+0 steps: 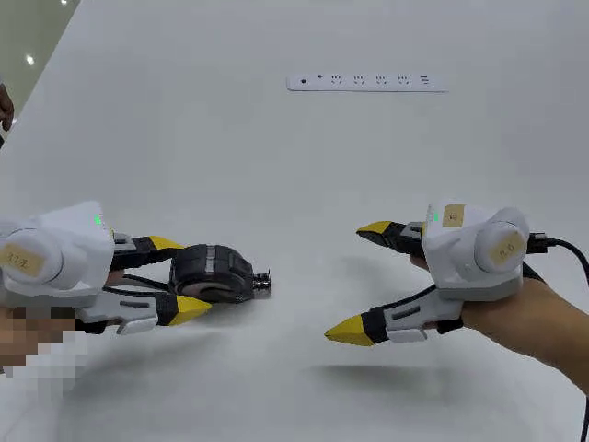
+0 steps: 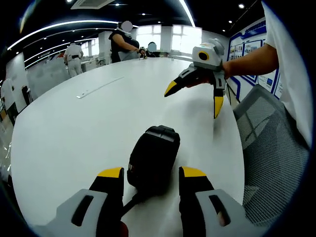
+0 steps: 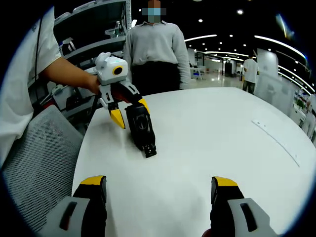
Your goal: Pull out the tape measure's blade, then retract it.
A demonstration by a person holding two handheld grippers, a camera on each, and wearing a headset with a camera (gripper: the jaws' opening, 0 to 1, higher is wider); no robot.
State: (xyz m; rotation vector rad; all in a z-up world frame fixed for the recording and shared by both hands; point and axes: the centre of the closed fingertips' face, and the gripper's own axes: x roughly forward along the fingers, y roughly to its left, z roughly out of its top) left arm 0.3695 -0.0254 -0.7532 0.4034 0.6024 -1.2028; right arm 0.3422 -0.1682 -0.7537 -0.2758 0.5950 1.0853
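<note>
Two grippers face each other low over the white table (image 1: pixel 276 166), both roughly level, jaws pointing inward. On one side the left gripper (image 1: pixel 181 276) has its jaws clamped around the rear of the black tape measure (image 1: pixel 216 272), which rests on the table. Its long axis runs left to right, with the mouth end aimed at the right gripper (image 1: pixel 359 279). That one hangs well apart from it, jaws spread wide and empty, its forearm reaching in from the right edge. The tab (image 1: pixel 263 283) at the case's mouth is too small to read, and the jaws cover the case's back end. A power strip (image 1: pixel 366 82) lies far off.
</note>
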